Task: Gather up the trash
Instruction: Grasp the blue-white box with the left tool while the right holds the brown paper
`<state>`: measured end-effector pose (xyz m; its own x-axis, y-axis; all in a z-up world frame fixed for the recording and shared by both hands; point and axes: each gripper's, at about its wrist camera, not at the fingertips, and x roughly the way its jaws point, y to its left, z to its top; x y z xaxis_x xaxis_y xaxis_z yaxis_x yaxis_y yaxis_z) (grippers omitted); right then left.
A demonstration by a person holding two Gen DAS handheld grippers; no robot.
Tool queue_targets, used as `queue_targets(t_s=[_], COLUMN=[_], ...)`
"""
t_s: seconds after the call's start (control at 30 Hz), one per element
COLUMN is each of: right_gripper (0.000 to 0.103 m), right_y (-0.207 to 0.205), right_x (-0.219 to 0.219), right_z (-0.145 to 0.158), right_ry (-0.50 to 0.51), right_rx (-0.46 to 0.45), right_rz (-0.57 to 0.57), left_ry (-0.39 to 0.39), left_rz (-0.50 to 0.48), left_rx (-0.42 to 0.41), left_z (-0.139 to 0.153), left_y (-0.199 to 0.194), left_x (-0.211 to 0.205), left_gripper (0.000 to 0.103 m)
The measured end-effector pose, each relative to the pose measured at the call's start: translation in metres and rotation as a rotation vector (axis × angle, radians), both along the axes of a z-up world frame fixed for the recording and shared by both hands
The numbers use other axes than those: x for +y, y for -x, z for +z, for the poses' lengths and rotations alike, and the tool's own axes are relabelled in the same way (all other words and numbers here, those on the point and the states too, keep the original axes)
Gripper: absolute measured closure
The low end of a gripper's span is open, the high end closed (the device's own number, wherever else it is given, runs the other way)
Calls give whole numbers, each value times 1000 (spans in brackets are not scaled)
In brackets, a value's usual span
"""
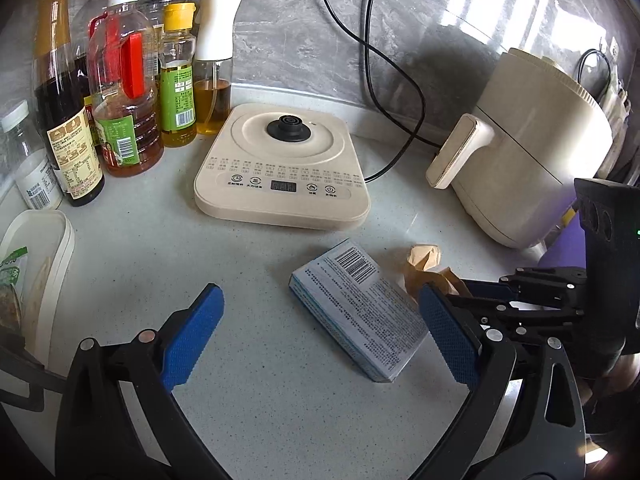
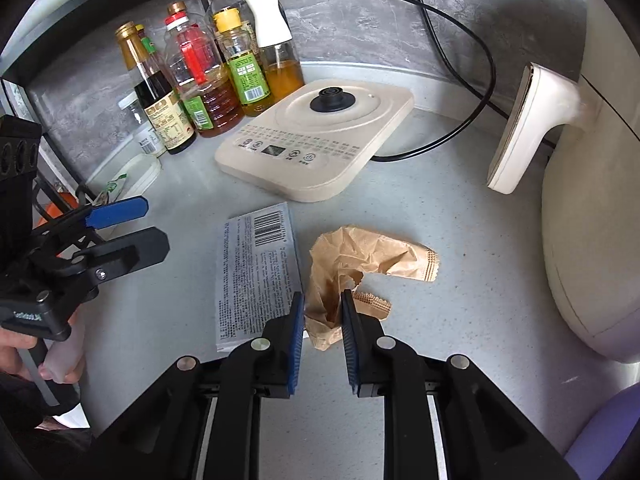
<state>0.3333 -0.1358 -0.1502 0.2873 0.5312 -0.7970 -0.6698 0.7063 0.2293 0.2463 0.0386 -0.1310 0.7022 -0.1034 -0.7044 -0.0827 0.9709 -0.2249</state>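
Brown crumpled paper wrapper [image 2: 340, 264] pinched between right gripper [image 2: 322, 308] pads; lift next; left gripper [image 1: 320, 320] gapes over the carton [image 1: 360, 312].

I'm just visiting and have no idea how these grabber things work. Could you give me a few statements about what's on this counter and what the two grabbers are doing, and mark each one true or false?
1. The right gripper has its fingers around part of the crumpled brown wrapper. True.
2. The left gripper is clamped on the box. False: it is open, and the box lies flat on the counter.
3. The box lies barcode side up. True.
4. A kettle sits on the beige base. False: the base is bare, only its black connector shows.
5. The wrapper lies among the bottles. False: it lies beside the box, near the air fryer.
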Motion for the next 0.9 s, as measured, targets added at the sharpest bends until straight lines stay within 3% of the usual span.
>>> queue_targets(t_s=[0.2, 0.5, 0.77, 0.9], right_gripper=[85, 85, 85, 85], right_y=[31, 47, 48, 49], right_x=[-7, -50, -82, -91], right_z=[3, 16, 18, 20], right_ry=[-19, -17, -8, -8], right_rx=[9, -30, -54, -65], right_rz=[-4, -126, -248, -277], left_ry=[3, -5, -93, -192], left_rz=[-7, -43, 53, 59], left_rx=[-6, 14, 58, 89], left_z=[1, -6, -18, -25], left_y=[8, 3, -12, -21], left_x=[-4, -29, -54, -71], left_gripper=[6, 6, 6, 6])
